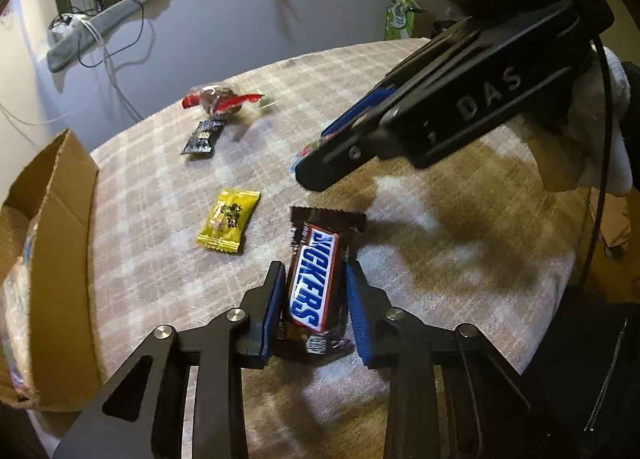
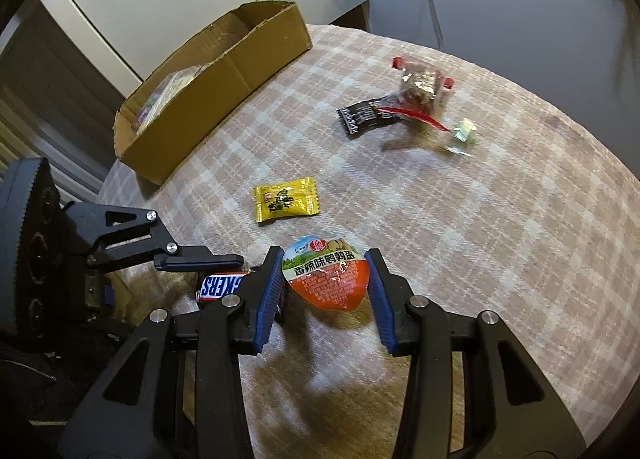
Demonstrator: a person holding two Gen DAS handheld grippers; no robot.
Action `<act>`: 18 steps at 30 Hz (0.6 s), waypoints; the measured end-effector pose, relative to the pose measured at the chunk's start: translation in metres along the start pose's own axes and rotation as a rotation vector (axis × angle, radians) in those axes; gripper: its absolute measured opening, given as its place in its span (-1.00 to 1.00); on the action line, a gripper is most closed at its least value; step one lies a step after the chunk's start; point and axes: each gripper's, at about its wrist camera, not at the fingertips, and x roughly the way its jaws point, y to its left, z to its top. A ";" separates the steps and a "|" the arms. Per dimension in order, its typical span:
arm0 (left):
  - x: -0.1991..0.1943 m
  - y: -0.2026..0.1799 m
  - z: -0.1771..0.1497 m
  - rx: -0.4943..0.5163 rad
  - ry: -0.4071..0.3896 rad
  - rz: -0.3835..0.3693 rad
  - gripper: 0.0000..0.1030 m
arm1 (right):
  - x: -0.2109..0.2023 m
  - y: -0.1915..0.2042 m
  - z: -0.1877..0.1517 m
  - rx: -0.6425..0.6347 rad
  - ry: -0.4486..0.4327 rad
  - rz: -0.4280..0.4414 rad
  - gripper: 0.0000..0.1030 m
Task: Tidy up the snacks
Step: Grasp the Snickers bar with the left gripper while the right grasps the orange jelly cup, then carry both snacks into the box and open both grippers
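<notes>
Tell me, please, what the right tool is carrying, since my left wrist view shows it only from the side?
Observer: The right tool is shut on an orange packet, egg-shaped, with a white printed top.
Operator: Is it off the cloth?
Observer: It seems so; a shadow lies on the tablecloth beneath it.
Operator: And how full is the cardboard box?
Observer: Clear packets lie in the nearer end of the cardboard box; its far end looks bare.

One Snickers bar [image 1: 310, 279], one orange egg pack [image 2: 326, 279], one yellow sachet [image 2: 286, 200] — one cardboard box [image 2: 224, 71].
</notes>
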 end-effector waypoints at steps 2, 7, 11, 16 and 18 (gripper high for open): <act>-0.001 0.000 -0.001 -0.010 -0.004 0.001 -0.47 | -0.001 -0.002 -0.001 0.004 -0.005 -0.002 -0.16; -0.010 0.014 -0.002 -0.081 -0.025 0.003 -0.47 | -0.006 -0.003 0.002 0.013 -0.028 0.001 -0.16; -0.025 0.029 -0.003 -0.136 -0.060 0.010 -0.47 | -0.012 0.003 0.010 0.003 -0.050 0.001 -0.16; -0.048 0.049 -0.003 -0.182 -0.111 0.048 -0.47 | -0.019 0.017 0.031 -0.015 -0.096 0.011 -0.16; -0.058 0.064 -0.003 -0.216 -0.135 0.075 -0.47 | -0.020 0.024 0.039 -0.023 -0.112 0.015 -0.16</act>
